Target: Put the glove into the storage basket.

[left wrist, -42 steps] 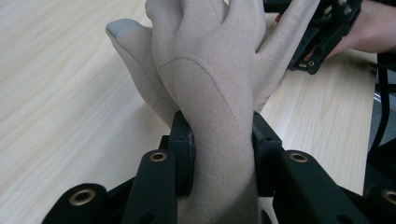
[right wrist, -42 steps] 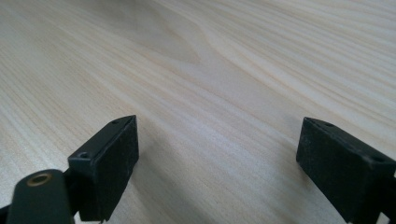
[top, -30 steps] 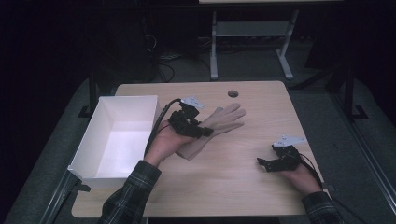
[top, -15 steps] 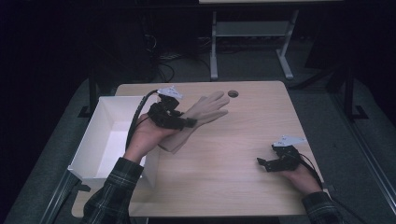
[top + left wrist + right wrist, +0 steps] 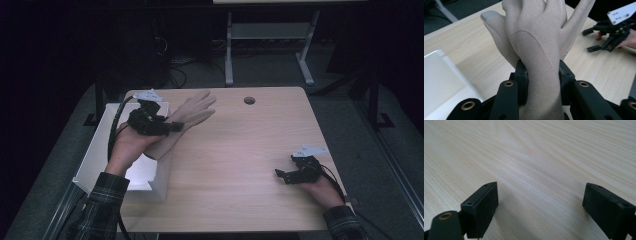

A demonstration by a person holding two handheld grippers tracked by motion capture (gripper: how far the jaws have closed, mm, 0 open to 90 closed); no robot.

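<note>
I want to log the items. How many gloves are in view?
1. The beige glove is clamped at its cuff in the left gripper, beside the white bin at the table's left. A second may be hidden in the bin.

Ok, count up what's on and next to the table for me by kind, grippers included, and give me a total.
Beige glove, clamped at the wrist by the left gripper: 1
White bin at the table's left edge: 1
Grippers, left one plus the right gripper resting open on the table: 2
Total: 4
</note>
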